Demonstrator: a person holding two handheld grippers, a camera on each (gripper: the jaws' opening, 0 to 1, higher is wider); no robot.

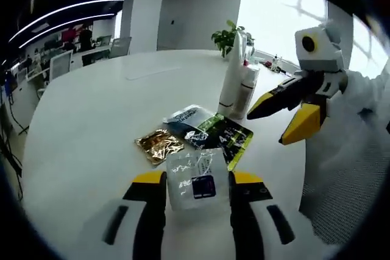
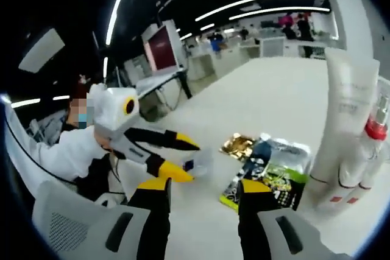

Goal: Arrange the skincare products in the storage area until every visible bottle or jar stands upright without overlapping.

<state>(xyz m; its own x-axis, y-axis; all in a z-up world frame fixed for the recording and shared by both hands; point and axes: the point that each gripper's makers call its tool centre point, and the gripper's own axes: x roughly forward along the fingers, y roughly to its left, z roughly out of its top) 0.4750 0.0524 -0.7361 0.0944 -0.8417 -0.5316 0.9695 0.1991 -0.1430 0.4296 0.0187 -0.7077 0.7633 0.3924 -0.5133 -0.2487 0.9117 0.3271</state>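
On the round white bench (image 1: 91, 126) I see a small cluster of skincare goods. Flat sachets lie side by side near the bench's edge: a crinkled gold sachet (image 1: 158, 145), a dark green sachet (image 1: 224, 137) with pale print, and a silver-and-dark-blue sachet (image 1: 186, 119) partly overlapping the green one. Just behind them stand a tall white tube (image 1: 231, 77) and a shorter white bottle (image 1: 247, 91), both upright and touching or nearly so; in the right gripper view the bottle (image 2: 364, 156) shows a red collar under a clear cap, and the tube (image 2: 344, 114) stands on its broad cap with faint grey lettering.

My left tool (image 1: 198, 181) holds a clear plastic sachet (image 1: 196, 179) with a dark blue label between its yellow-tipped jaws; the jaws are closed against its two sides, and the sachet sits flat, just in front of the gold and green ones. In the right gripper view that same left tool (image 2: 186, 158) reaches in from the left, level over the bench, with the clear sachet (image 2: 198, 164) at its tips.

My right tool (image 2: 204, 187) hovers with jaws spread apart and nothing between them, pointing toward the green sachet (image 2: 271, 184). In the left gripper view it (image 1: 283, 111) comes in from the right, tips angled down toward the sachets, near the white bottle. A person's white sleeve (image 1: 359, 132) trails behind it.
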